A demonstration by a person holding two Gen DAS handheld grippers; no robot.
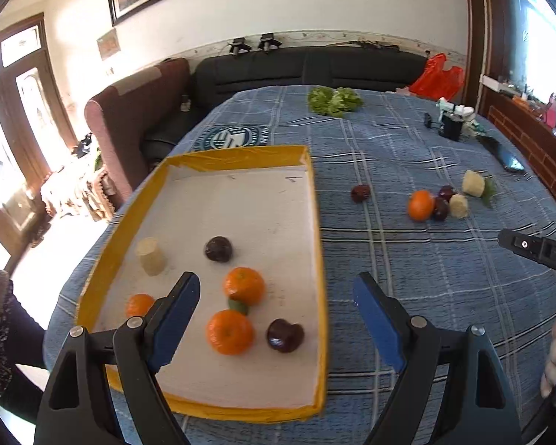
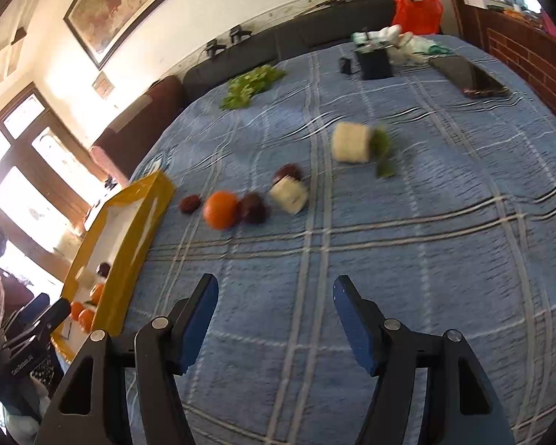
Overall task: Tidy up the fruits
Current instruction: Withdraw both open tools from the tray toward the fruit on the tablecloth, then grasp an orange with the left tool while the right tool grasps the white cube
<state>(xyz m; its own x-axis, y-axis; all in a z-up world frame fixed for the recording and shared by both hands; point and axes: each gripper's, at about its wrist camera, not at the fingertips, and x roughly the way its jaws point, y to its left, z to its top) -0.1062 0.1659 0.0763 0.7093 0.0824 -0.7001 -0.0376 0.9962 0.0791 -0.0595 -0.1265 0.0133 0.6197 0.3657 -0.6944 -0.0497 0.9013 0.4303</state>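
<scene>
A yellow-rimmed tray (image 1: 318, 222) (image 2: 129, 244) lies on the blue plaid cloth. Inside it sit three oranges, the nearest one (image 1: 229, 332), two dark red fruits (image 1: 284, 335) (image 1: 218, 249) and a pale corn piece (image 1: 151, 256). My left gripper (image 1: 276, 293) hovers open over the tray's near right part, nothing between its fingers. Loose on the cloth lie an orange (image 2: 221, 209) (image 1: 421, 205), dark red fruits (image 2: 254, 207) (image 2: 189, 204) (image 1: 360, 193) and two corn pieces (image 2: 289, 193) (image 2: 352, 142). My right gripper (image 2: 276, 293) is open and empty, short of that loose group.
Leafy greens (image 1: 333, 100) (image 2: 250, 85) lie at the table's far side. A black box (image 2: 375, 63), a phone (image 2: 470, 76) and white items sit at the far right. A sofa and a red bag (image 2: 417, 9) stand behind the table. A hand shows at the left wrist view's right edge.
</scene>
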